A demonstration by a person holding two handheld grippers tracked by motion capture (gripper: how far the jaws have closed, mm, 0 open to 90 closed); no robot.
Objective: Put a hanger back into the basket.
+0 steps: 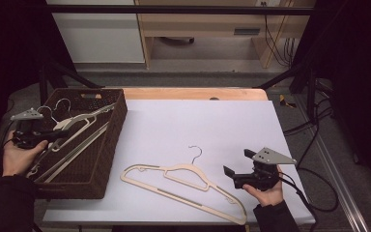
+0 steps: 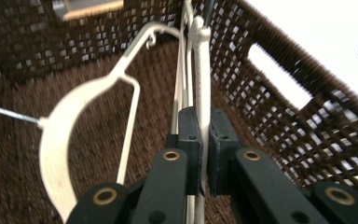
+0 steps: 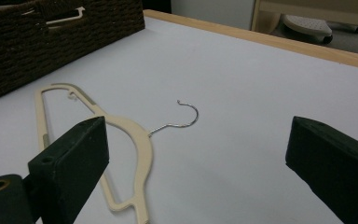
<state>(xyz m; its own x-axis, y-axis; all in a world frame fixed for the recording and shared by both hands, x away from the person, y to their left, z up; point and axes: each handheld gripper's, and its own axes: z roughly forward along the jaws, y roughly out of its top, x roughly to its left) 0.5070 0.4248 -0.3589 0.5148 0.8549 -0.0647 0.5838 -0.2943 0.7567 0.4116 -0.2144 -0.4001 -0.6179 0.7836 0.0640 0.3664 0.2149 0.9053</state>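
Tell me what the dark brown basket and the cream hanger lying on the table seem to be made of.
Dark brown basket: woven wicker or rattan-like strands, matt; an open weave shows in its walls. Cream hanger: probably moulded plastic, smooth and flat, though a flocked coat can't be ruled out; its hook is thin, shiny metal wire.

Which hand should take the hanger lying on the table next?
Right. The right gripper is open beside the hanger on the table, while the left gripper is shut on a hanger in the basket.
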